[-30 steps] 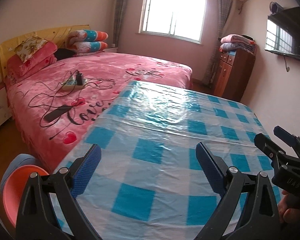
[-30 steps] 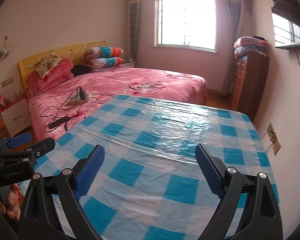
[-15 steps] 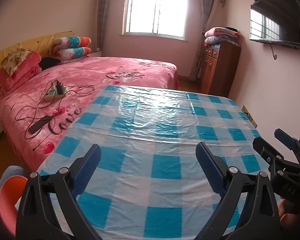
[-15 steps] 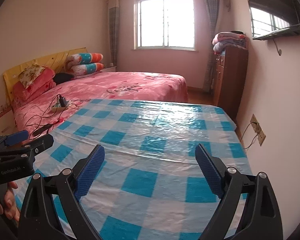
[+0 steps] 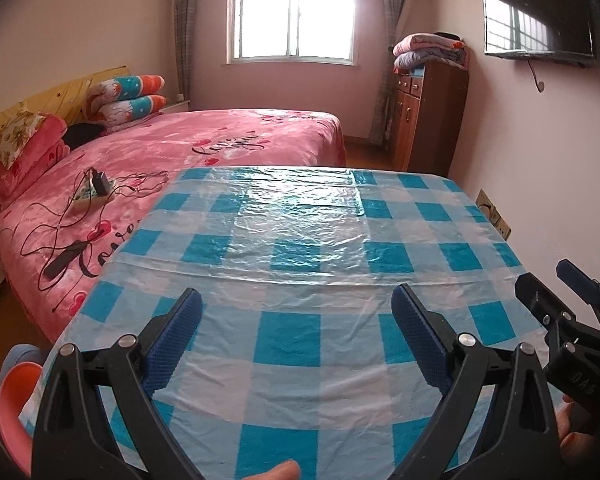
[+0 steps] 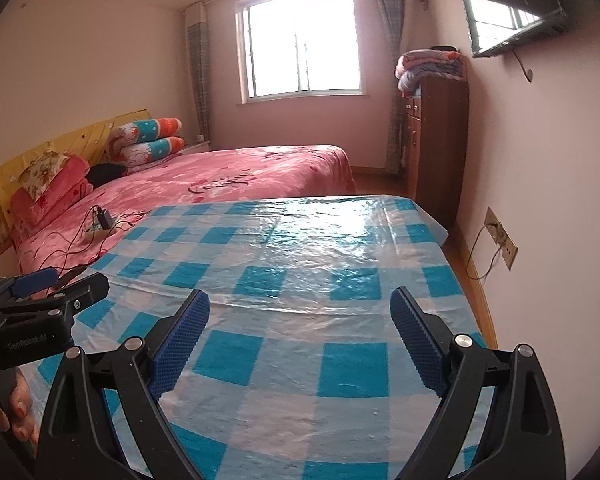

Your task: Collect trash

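Note:
No trash shows in either view. My left gripper point(image 5: 296, 300) is open and held over the near edge of a table point(image 5: 300, 240) covered by a blue-and-white checked plastic cloth, with nothing between its fingers. To its right, my right gripper point(image 5: 544, 274) is held in a hand. In the right wrist view my right gripper point(image 6: 299, 298) is open over the same table point(image 6: 300, 248) and holds nothing. My left gripper point(image 6: 76, 278) shows at the left edge of that view.
A pink bed point(image 5: 204, 148) stands left of the table, with a power strip and cables point(image 5: 94, 194) on it. A wooden cabinet point(image 5: 428, 116) stands against the right wall under a TV point(image 5: 536, 24). A pink-orange plastic object point(image 5: 16, 396) sits low beside the table's near left corner.
Both views have swung to the right, so the table sits more central and the bed further left. Both grippers stay open and empty.

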### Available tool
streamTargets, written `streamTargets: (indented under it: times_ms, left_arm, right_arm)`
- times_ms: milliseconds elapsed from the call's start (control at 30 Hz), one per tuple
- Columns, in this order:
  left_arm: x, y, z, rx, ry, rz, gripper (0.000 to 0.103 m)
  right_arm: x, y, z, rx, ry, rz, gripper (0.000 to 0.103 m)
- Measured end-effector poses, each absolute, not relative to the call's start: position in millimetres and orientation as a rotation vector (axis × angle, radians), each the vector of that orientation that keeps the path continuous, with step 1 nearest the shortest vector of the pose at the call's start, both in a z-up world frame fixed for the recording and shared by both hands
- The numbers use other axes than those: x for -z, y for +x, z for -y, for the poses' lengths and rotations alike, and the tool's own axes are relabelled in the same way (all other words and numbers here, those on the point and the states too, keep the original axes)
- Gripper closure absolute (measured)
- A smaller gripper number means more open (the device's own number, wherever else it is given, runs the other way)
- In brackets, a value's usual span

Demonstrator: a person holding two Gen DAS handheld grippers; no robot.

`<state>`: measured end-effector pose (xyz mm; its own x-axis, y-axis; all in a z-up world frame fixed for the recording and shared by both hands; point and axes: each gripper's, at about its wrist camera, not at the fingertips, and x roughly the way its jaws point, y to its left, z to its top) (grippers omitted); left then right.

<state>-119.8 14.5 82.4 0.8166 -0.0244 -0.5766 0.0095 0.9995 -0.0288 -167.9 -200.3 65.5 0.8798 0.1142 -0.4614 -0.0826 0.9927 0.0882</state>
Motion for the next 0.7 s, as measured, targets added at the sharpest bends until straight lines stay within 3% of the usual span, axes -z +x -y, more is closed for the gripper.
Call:
streamTargets:
  times_ms: [700]
  left_arm:
    - [-76.1, -104.6, 21.5, -0.002, 0.008, -0.623, 0.007]
  right_arm:
    - [-53.0, -164.6, 233.9, -0.036, 0.083, -0.478, 0.01]
